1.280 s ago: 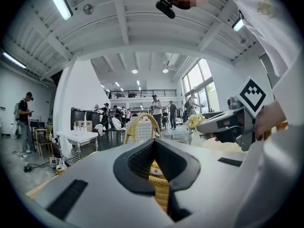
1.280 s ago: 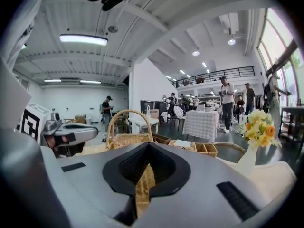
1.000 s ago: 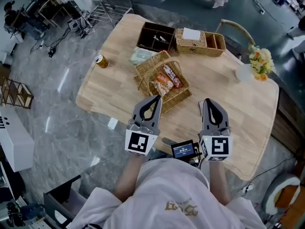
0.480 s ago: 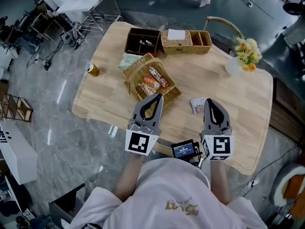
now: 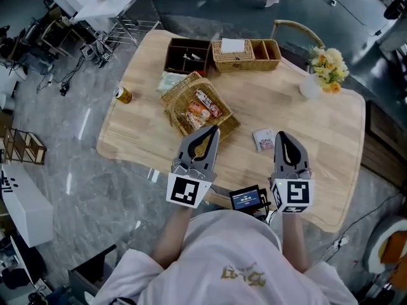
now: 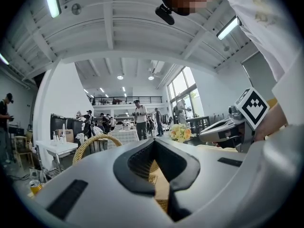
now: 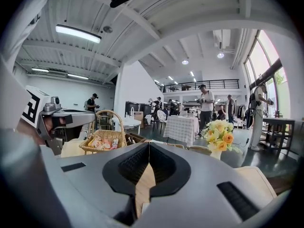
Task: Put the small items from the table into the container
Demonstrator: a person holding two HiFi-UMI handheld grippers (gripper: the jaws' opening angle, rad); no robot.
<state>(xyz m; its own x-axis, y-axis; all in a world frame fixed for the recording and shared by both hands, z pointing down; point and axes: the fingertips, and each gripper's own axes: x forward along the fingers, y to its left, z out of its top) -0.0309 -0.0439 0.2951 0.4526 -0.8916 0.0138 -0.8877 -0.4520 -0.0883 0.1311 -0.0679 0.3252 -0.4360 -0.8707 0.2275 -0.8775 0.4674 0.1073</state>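
Note:
A wicker basket (image 5: 180,114) with a handle stands mid-table and holds several snack packets (image 5: 202,108). The same basket (image 7: 105,139) shows at the left of the right gripper view. A small packet (image 5: 263,139) lies flat on the wood, just left of my right gripper's tip. A pale green packet (image 5: 169,81) lies behind the basket. My left gripper (image 5: 208,131) (image 6: 153,142) hovers at the basket's near corner, shut and empty. My right gripper (image 5: 283,136) (image 7: 148,144) is also shut, with nothing between its jaws.
At the table's far edge are a dark wooden box (image 5: 187,55) and a wicker organiser (image 5: 245,54). A drink can (image 5: 123,94) stands at the left edge, a vase of flowers (image 5: 325,70) at the right. A chair (image 5: 297,29) sits beyond the table.
Both grippers have shifted a little across the table, staying shut. The small packet, mostly hidden behind the right gripper a second ago, now shows beside its tip.

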